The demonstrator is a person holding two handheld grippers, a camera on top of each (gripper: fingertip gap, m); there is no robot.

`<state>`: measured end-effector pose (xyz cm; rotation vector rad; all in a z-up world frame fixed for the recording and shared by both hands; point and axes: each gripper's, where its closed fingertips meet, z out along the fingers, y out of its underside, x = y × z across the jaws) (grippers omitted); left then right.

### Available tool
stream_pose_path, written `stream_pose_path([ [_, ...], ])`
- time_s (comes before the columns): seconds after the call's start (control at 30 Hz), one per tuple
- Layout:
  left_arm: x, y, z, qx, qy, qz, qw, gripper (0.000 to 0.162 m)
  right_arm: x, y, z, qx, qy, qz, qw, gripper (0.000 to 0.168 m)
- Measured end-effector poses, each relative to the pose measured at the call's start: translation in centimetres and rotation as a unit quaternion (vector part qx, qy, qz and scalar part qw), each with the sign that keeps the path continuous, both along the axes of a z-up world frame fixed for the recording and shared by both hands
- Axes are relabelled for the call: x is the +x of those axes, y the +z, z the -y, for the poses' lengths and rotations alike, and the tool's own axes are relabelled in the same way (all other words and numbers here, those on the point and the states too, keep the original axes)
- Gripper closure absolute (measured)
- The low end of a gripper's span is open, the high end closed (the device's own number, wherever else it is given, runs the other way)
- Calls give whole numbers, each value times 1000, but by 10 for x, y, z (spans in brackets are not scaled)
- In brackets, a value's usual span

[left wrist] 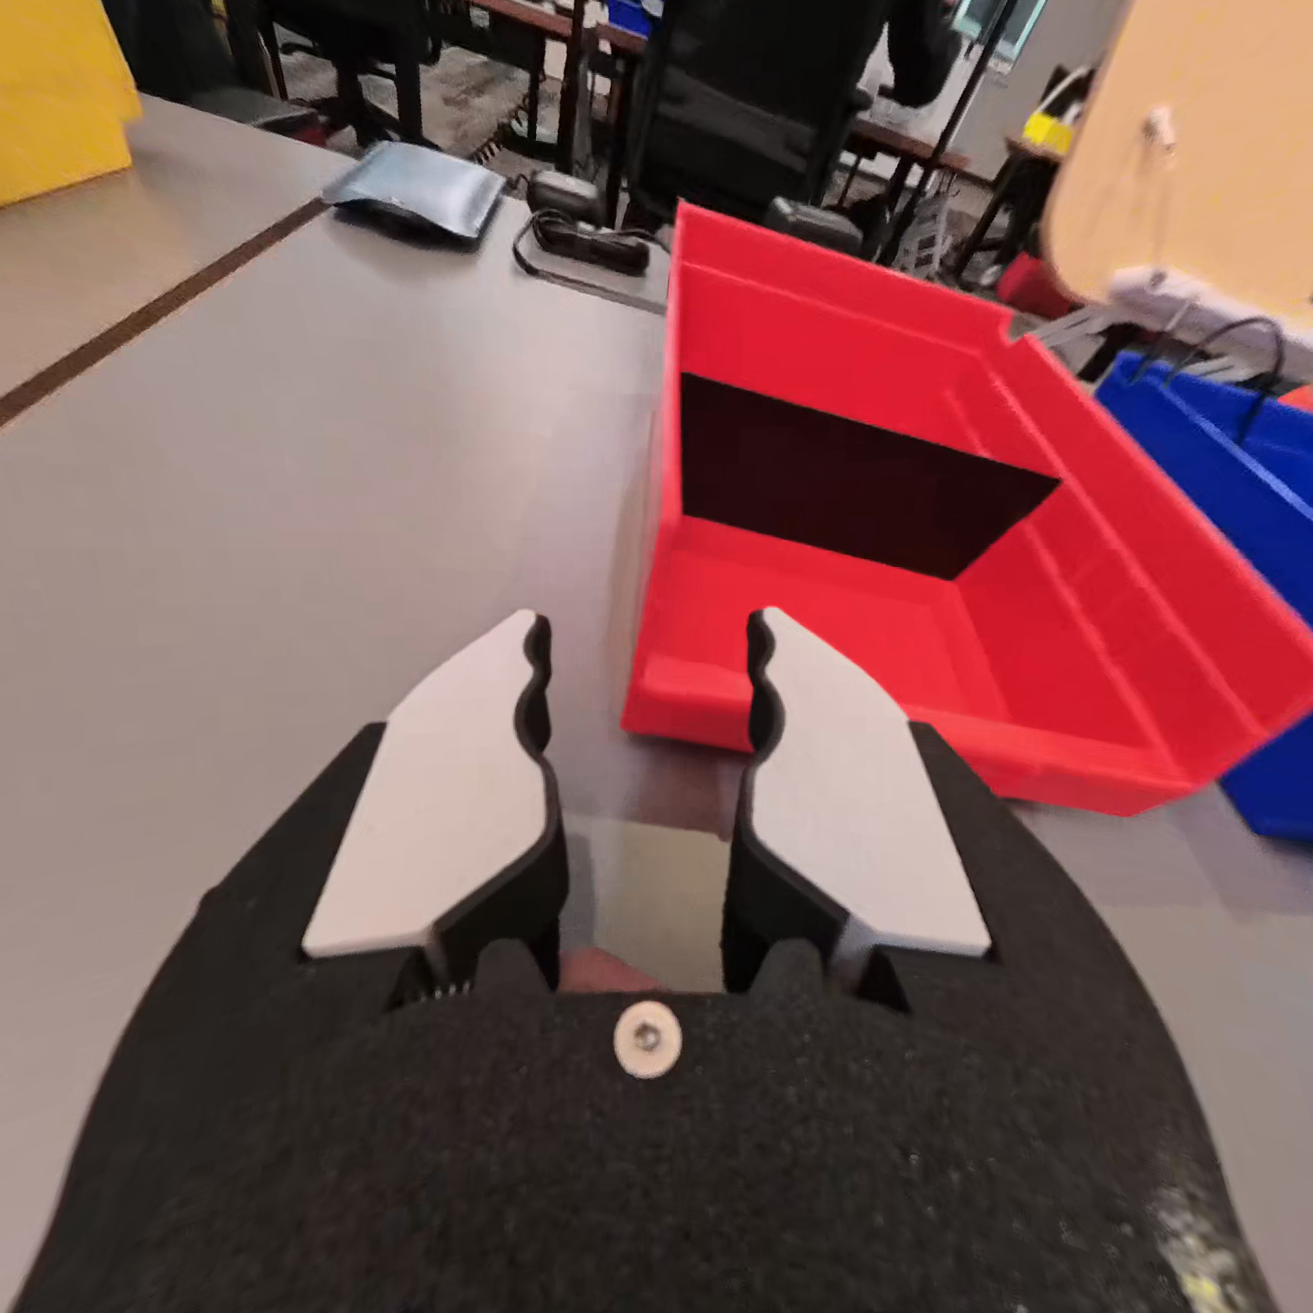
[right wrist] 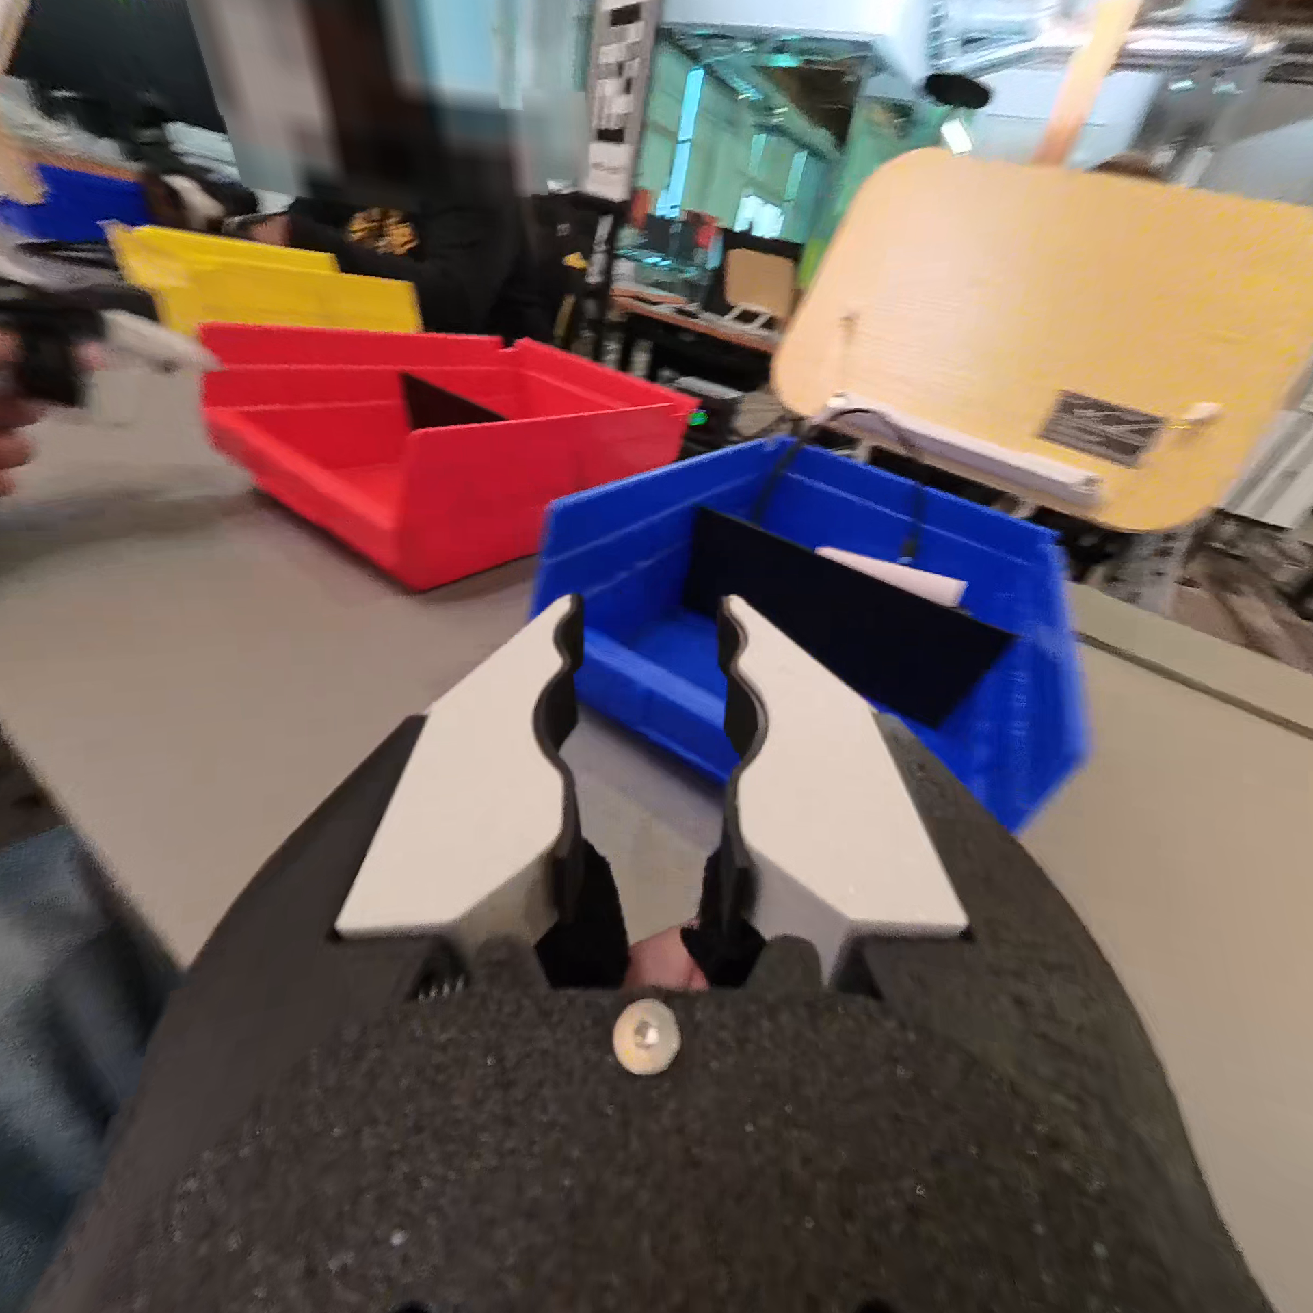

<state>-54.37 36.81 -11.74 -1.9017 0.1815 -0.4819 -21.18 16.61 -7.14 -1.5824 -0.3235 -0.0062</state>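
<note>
Your left gripper [left wrist: 648,625] is hovering with jaws released and empty at the near corner of the red bin [left wrist: 1108,540], whose black divider [left wrist: 852,476] is standing crosswise. Your right gripper [right wrist: 650,611] is likewise spread, gripping nothing, facing the blue bin [right wrist: 618,540] on the grey table [right wrist: 213,675].

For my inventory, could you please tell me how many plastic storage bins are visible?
4: blue bin nearest the right gripper, red bin beside it, yellow bin behind, another blue bin far left. Others may be hidden.

left hand-held gripper [left wrist: 648,625]: open, empty, near red bin [left wrist: 1137,540] | right hand-held gripper [right wrist: 648,611]: open, at blue bin [right wrist: 1023,710]
</note>
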Motion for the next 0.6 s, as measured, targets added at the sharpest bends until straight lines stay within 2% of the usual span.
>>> stream_pose_path([
  [0.07,10,-11,-11,-20,-35,-5,999,110,-27,-9,3,-16,38,3,999,133],
  [0.13,10,-22,-22,-55,-27,-5,998,123,-49,-19,8,-34,76,7,997,133],
  [0.2,11,-21,-32,-56,-23,6,998,134,-67,-30,15,-59,118,13,991,133],
  [0.23,17,-22,-29,-61,-54,11,997,153,-74,-36,18,-71,132,14,989,133],
  [0.3,17,-26,-26,-75,-61,8,995,155,-81,-41,21,-92,141,-3,986,134],
  [0.4,12,-29,0,-81,-75,-111,988,157,-101,-47,21,-138,173,-62,973,132],
  [0.43,12,-29,12,-88,-74,-121,986,156,-107,-50,19,-153,175,-69,970,131],
  [0.53,23,-29,49,-115,-74,-83,987,152,-114,-59,4,-173,144,-56,973,126],
  [0.6,23,-29,74,-115,-73,-146,980,152,-114,-62,-9,-169,101,-59,979,121],
])
